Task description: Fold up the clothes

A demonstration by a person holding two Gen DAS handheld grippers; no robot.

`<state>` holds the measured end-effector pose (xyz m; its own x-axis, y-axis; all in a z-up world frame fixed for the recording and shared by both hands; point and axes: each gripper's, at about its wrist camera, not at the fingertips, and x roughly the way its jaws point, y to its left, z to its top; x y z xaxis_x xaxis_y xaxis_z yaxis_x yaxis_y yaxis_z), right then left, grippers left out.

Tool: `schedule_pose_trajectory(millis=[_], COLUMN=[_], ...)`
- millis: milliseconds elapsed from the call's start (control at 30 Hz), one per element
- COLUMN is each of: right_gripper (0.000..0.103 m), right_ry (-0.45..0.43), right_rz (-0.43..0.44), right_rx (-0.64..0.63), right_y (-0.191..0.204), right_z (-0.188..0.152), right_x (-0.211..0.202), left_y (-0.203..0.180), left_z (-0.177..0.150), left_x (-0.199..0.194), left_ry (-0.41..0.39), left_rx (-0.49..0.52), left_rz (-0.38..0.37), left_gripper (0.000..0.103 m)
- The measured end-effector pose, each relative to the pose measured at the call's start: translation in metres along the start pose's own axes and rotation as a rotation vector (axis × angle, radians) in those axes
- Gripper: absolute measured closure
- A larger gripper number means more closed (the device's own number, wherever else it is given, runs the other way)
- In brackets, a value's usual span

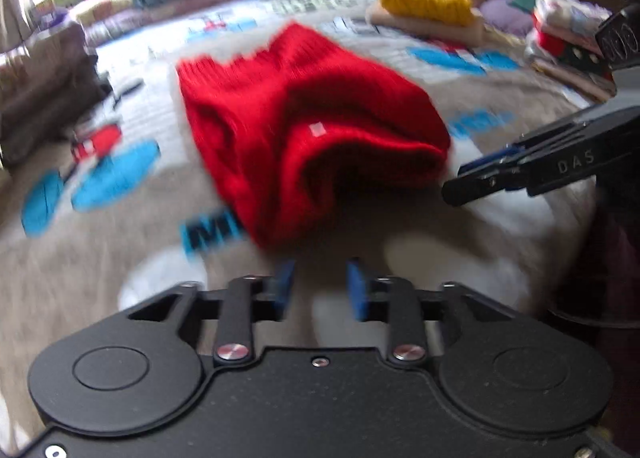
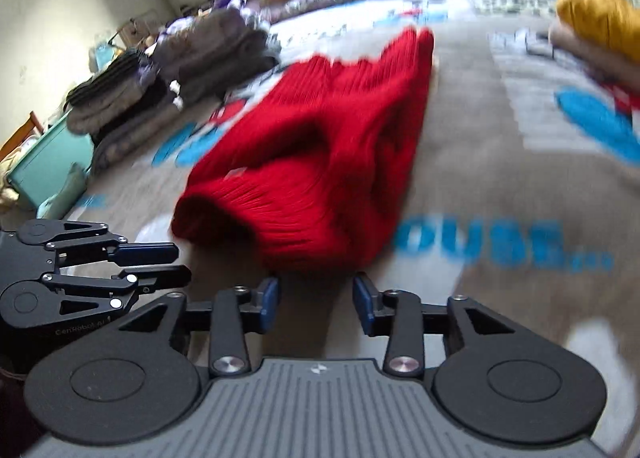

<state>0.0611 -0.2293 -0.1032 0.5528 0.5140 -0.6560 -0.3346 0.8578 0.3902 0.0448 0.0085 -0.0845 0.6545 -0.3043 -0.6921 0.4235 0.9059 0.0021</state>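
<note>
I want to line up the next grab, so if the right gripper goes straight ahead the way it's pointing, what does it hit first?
Most likely the red knit sweater: its near folded edge lies just beyond the open right gripper. The frame is blurred, so depth is uncertain.

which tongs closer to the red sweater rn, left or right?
Hard to call; roughly equal. Left tongs and right tongs both sit open at the red sweater's near edge, neither gripping it.

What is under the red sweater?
The red sweater lies folded on a bed blanket printed with blue letters and shapes. A blue letter peeks out at its edge. Whatever print lies right beneath the sweater is covered.
</note>
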Motion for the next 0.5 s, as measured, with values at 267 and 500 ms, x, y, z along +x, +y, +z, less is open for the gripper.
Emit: schedule_pose_trajectory(millis=[267,500], right_gripper=[0.048,0.044], right_ry=[-0.021,-0.189], right_rz=[0.187,0.252], right_rx=[0.342,0.65], right_y=[-0.027,-0.06], right_z=[-0.018,-0.023], right_x=[-0.032,-0.019], left_y=[0.028,0.046], left_z=[0.0,-0.009], left_x=[-0.04,-0.029], left_ry=[-0.018,-0.051], left_rx=[-0.303,-0.591], left_rz=[-0.105,-0.169], left_gripper=[0.039,0.036])
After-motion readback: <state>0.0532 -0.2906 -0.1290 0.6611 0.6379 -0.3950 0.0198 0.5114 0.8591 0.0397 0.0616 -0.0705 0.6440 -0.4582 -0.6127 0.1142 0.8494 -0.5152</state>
